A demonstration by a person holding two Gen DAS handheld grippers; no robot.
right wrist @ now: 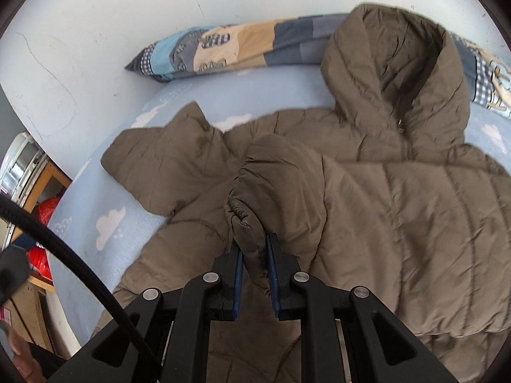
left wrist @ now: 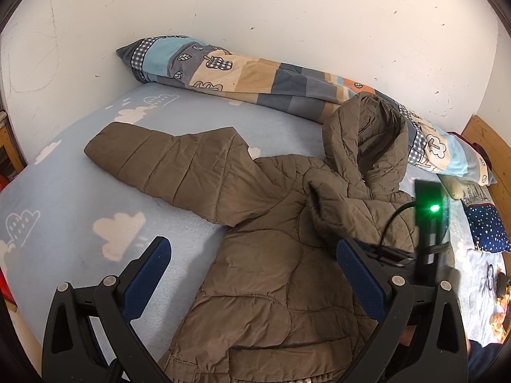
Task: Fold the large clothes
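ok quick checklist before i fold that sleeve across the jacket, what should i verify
1. Right gripper shut on the sleeve cuff: ok.
2. Left gripper open and holding nothing: ok.
3. Jacket body lying flat on the bed: ok, mildly wrinkled.
4. Other sleeve spread out to the side, not yet folded: not ok.
5. Hood flat: not ok, it is propped against the blanket.
6. Zipper closed: cannot tell.
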